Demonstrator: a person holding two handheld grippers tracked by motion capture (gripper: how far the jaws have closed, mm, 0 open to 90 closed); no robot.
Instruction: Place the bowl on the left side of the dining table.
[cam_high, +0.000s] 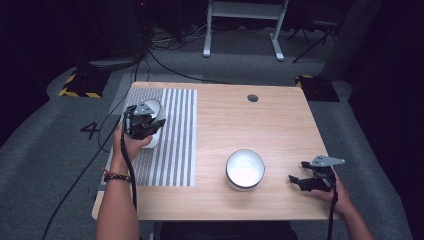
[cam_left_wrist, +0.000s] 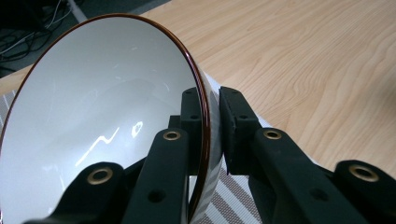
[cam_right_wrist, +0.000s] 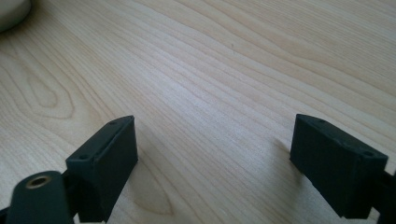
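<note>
Left claw (cam_left_wrist: 212, 135) pinches the white bowl's (cam_left_wrist: 93, 116) brown-edged rim; right claw (cam_right_wrist: 215, 163) spread wide

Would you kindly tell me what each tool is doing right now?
Left tool: closed on the white bowl rim.
Right tool: open, holding nothing.

- The left hand-held gripper (cam_high: 143, 121) is black, topped by a grey three-cornered plate, with a black cable trailing from it.
- Its jaws carry brass-coloured rivets and small screw holes in blocky black pads (cam_left_wrist: 238, 122).
- The right hand-held gripper (cam_high: 299, 171) matches: black, grey plate, black cable.
- A beaded bracelet (cam_high: 117, 176) with red sits on the left wrist; both forearms are sleeveless.
</note>
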